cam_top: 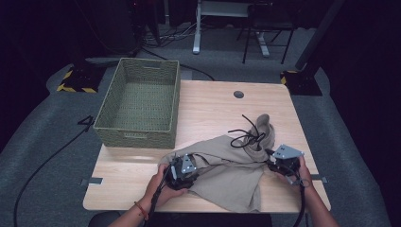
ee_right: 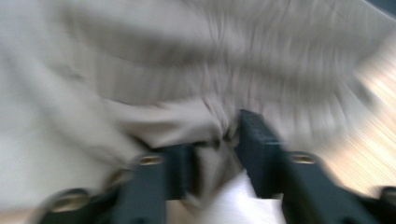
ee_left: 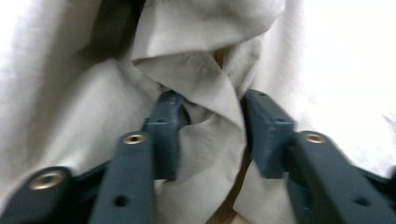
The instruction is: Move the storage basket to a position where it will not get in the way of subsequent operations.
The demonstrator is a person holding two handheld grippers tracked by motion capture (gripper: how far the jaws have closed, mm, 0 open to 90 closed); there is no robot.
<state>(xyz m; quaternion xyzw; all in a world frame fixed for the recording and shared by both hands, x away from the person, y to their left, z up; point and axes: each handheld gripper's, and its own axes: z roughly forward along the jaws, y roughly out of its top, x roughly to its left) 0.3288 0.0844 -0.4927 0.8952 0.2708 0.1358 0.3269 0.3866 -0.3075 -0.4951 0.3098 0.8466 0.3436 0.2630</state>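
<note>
Both forearms enter from 6 o'clock in high view. Left hand [cam_top: 161, 184] wraps the left gripper [cam_top: 182, 169] from below-left; gripper points toward approx. 2 o'clock, grey plate on top. In left gripper view its jaws stand apart w/ a clear gap. Right hand [cam_top: 299, 172] holds the right gripper [cam_top: 279, 163] from the 4 o'clock side; it points toward approx. 10 o'clock. Right gripper view is blurred; jaws look parted, narrower gap. Wrists low, both near table level.

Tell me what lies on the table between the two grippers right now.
In the high view, the beige garment spans the stretch from the left gripper to the right gripper, its black drawstring looped on top, farther back.
</note>
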